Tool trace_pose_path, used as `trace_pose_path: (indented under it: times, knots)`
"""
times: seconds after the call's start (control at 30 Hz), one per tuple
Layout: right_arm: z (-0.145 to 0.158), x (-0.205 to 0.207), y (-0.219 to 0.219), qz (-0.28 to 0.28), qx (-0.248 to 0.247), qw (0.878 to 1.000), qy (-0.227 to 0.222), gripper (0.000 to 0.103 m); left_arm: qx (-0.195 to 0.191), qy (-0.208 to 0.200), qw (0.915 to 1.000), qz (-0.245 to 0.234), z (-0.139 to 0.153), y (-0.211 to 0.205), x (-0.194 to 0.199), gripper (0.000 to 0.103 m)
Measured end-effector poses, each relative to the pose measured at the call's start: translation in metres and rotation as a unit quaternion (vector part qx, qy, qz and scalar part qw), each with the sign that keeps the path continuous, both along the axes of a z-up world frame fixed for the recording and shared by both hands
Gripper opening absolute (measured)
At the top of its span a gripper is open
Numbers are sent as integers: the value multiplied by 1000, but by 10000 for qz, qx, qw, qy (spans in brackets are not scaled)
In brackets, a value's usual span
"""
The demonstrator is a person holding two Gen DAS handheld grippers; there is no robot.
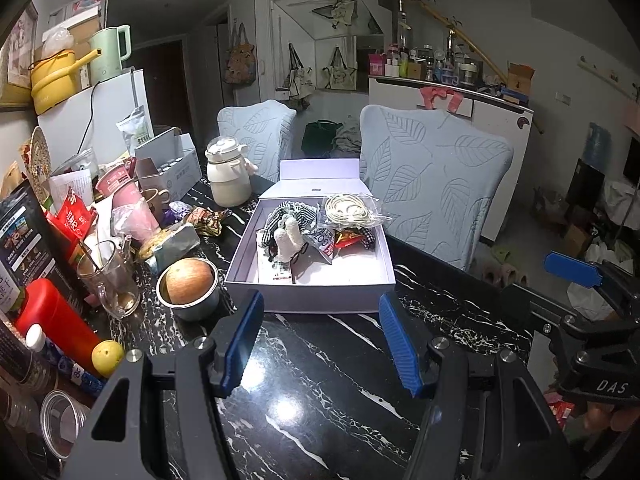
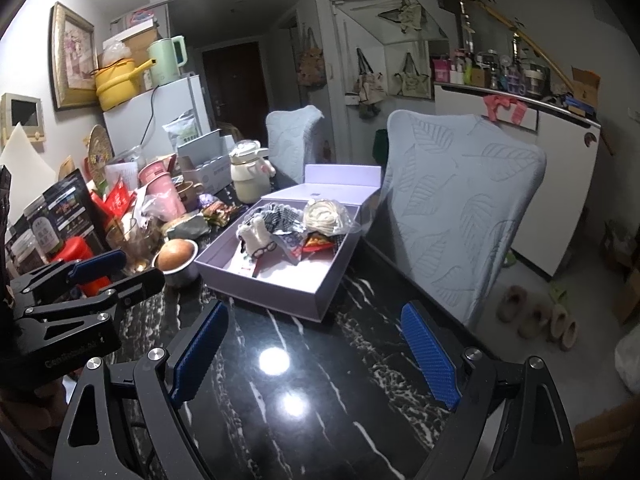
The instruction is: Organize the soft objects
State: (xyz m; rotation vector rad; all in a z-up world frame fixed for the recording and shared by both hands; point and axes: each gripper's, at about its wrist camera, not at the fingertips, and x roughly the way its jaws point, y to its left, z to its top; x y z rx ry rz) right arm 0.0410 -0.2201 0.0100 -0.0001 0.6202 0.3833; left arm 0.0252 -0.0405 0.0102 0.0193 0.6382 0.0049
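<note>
While both claws hover low over the black marble table (image 1: 320,380), the left gripper (image 1: 320,344) and right gripper (image 2: 316,350) gape wide — empty. Soft items — a white plush (image 1: 289,240), checkered fabric (image 1: 280,214) — lie heaped in the open lavender box (image 1: 312,298); the pile's lower layers are hidden.

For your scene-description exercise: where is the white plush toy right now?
In both wrist views, the white plush toy lies inside the open lavender box, left of the bagged cord coil.

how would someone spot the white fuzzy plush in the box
Find the open lilac box on the black marble table. The white fuzzy plush stands left of centre inside, the only furry white thing, wearing black glasses; the packets beside it are flat and shiny.
</note>
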Motion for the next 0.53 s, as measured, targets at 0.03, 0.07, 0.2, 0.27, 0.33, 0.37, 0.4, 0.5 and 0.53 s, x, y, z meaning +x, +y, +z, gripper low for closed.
trace_pose_path:
  times: [0.03, 0.07, 0.2, 0.27, 0.33, 0.37, 0.4, 0.5, 0.53]
  knots:
    - [0, 0, 0, -4, -5, 10000, 1, 89, -1, 6, 10000, -8, 0, -1, -1, 59]
    - [0, 0, 0, -4, -5, 10000, 4, 89, -4, 15, 10000, -18, 0, -1, -1, 59]
    - [-1, -1, 0, -3, -8, 10000, 0, 89, -4, 28, 10000, -37, -1, -2, 0, 59]
    - [-1, 0, 0, 6, 1, 10000, 8, 89, -5, 35, 10000, -36, -1, -2, 0, 59]
    - [-1, 0, 1, -2, -5, 10000, 13, 89, -1, 60, 10000, -30, -2, -2, 1, 59]
    - [-2, 0, 1, -6, -8, 10000, 24, 89, 0, 80, 10000, -35, -3, -2, 1, 59]
    - [-3, 0, 1, -11, -10, 10000, 39, 89, -5, 91, 10000, -37, -4, -2, 2, 59]
    - [-5, 1, 1, -8, -14, 10000, 76, 89, -18, 133, 9999, -39, -6, -2, 5, 59]
    - [-6, 2, 1, -10, -17, 10000, 87, 89, -32, 154, 9999, -50, -7, -2, 6, 59]
